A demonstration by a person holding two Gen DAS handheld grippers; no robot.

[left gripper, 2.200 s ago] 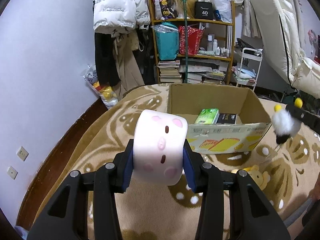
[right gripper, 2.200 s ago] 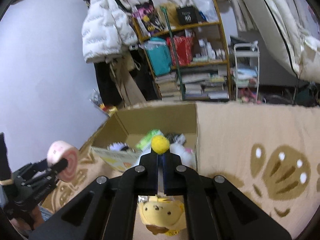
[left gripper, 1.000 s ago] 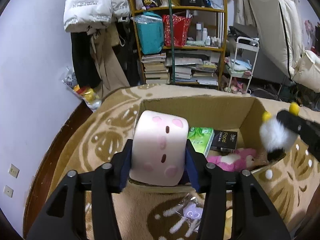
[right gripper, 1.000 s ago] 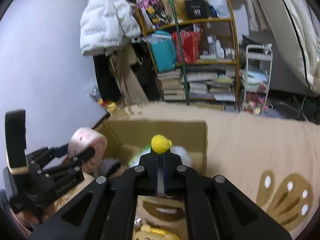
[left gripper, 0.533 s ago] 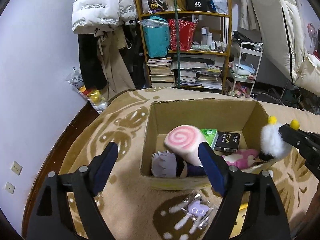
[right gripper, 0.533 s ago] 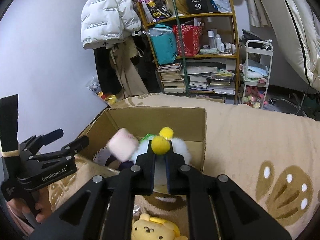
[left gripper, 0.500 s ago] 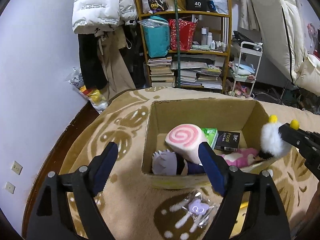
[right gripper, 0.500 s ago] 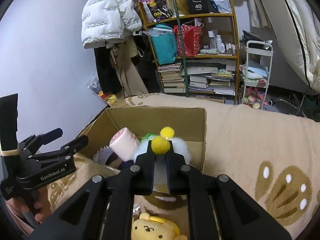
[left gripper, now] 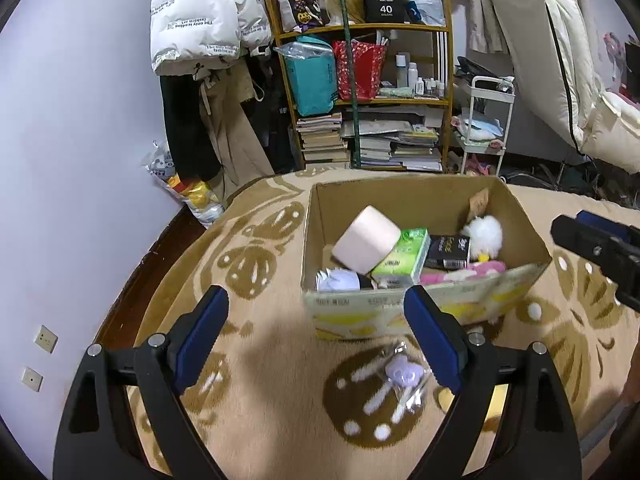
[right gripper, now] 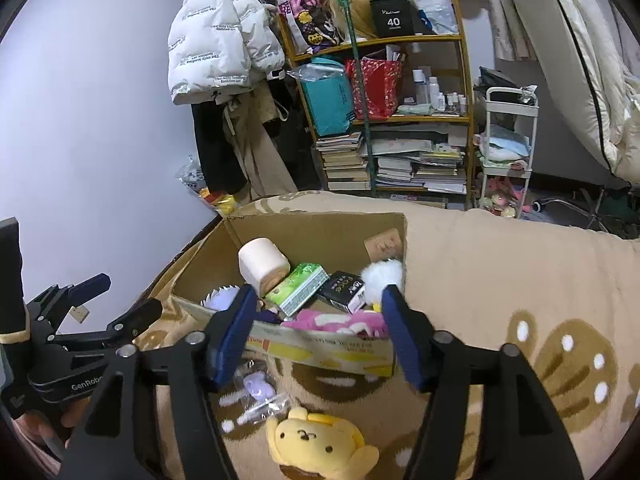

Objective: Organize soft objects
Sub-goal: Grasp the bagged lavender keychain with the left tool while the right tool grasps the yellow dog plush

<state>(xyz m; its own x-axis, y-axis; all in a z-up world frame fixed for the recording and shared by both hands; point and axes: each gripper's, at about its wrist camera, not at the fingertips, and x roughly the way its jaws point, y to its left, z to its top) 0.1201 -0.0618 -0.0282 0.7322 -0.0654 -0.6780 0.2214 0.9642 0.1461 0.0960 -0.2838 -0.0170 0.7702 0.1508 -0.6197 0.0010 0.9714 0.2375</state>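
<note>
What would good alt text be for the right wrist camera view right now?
The open right gripper hangs empty over a cardboard box on a patterned blanket, holding a pink roll plush, white fluffy toy and green tissue pack. A yellow plush lies outside it; the left gripper is open at left.

**Both grippers open, nothing held**

My left gripper (left gripper: pixel 316 328) points down at a slant, its jaws just spread wide and nothing between its blue pads (left gripper: pixel 200 334). My right gripper (right gripper: pixel 316 330) tilts down likewise; its jaws have just been opening too, empty. A hand (right gripper: pixel 60 424) grips the left one's handle.
</note>
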